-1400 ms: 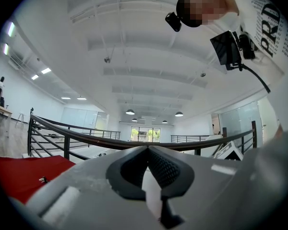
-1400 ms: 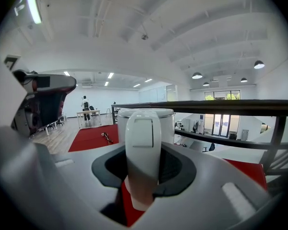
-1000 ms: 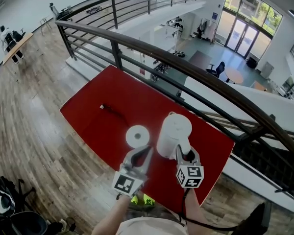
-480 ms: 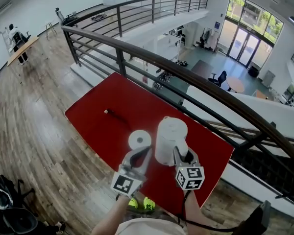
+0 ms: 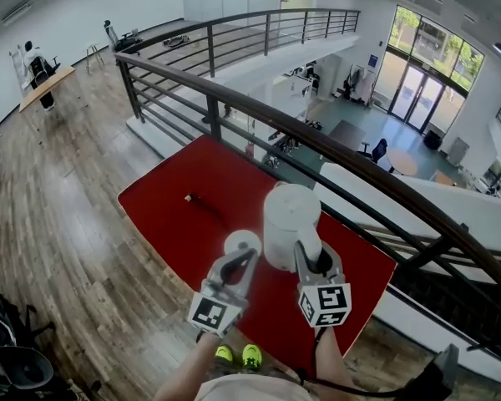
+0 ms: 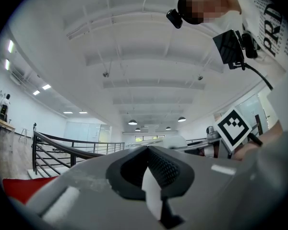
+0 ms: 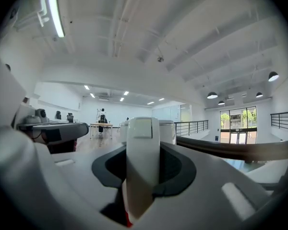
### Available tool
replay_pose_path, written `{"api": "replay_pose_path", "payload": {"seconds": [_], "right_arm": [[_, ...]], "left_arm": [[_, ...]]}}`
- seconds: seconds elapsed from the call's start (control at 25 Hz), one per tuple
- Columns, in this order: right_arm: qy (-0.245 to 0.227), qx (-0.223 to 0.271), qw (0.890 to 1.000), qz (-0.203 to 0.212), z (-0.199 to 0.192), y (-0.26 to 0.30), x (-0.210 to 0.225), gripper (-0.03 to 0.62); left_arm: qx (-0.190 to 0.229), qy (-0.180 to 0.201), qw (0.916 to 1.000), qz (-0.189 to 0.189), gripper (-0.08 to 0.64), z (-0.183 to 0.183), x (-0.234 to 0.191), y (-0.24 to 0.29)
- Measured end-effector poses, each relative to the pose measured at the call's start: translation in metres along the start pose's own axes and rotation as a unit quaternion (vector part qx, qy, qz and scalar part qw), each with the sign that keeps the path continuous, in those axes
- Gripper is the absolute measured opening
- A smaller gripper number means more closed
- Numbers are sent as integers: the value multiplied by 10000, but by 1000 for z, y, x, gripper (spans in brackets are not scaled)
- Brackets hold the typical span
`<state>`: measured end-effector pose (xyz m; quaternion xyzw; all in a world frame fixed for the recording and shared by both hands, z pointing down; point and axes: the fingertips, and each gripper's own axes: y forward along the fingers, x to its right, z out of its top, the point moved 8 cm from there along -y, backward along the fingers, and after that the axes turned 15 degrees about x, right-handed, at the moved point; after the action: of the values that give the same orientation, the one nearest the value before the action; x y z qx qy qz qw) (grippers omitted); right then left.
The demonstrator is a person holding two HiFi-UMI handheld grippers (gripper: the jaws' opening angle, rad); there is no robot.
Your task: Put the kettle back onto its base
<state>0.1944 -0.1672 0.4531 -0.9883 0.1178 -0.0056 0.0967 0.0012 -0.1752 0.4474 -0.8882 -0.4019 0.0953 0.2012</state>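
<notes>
kettle (image 5: 290,214) higher off the red table (image 5: 171,215) than a second ago, its handle clamped between the right gripper's (image 5: 311,261) jaws.
base (image 5: 242,241) lies on the table just left of the kettle, apart from it, and is now half covered by the left gripper (image 5: 244,258). that gripper's jaws are drawn together, with only a thin white sliver between them, too small to name. the kettle's underside is out of sight.
</notes>
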Motion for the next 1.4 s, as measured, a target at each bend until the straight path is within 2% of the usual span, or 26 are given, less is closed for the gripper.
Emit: {"api": "replay_pose_path", "payload": {"seconds": [0.4, 0.56, 0.92, 1.4], "right_arm": [[13, 264, 9996, 64, 27, 1, -21, 123], [12, 303, 9995, 78, 31, 3, -26, 123], [136, 371, 9990, 222, 32, 3, -37, 124], [182, 439, 9971, 590, 26, 19, -46, 124]], "left_arm": [[272, 159, 9995, -3, -8, 30, -9, -5], [222, 282, 9994, -26, -8, 34, -13, -9], [201, 271, 9994, 49, -8, 41, -11, -12], [82, 699, 9973, 209, -8, 40, -15, -6]]}}
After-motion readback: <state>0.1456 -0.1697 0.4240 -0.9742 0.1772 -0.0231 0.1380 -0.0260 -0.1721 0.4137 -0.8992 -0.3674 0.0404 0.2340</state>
